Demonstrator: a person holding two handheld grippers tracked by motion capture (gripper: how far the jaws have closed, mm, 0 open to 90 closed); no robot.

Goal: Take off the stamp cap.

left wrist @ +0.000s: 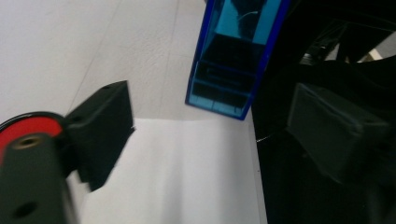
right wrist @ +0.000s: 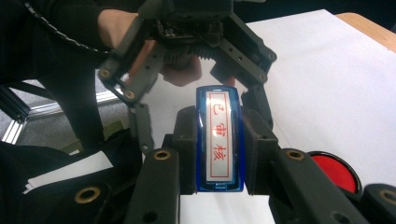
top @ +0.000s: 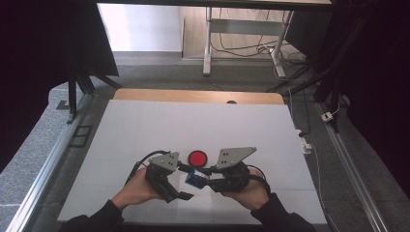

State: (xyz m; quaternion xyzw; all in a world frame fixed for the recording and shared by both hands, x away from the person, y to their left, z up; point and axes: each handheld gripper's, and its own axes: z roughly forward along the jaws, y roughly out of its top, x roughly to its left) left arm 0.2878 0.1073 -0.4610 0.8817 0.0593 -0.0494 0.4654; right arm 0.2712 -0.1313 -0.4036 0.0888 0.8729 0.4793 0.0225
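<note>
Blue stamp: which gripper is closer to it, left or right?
Right. The right gripper is clamped on the blue stamp, jaws pressing both its sides. The left gripper sits just beside it, jaws open, not touching.

In the left tool view the blue stamp (left wrist: 233, 60) is cut off at the top edge, the red pad (left wrist: 25, 128) is half hidden behind a blurred jaw, and the right side is too dark to read.

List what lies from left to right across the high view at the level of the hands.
Left hand → left gripper → blue stamp → right gripper → right hand.
</note>
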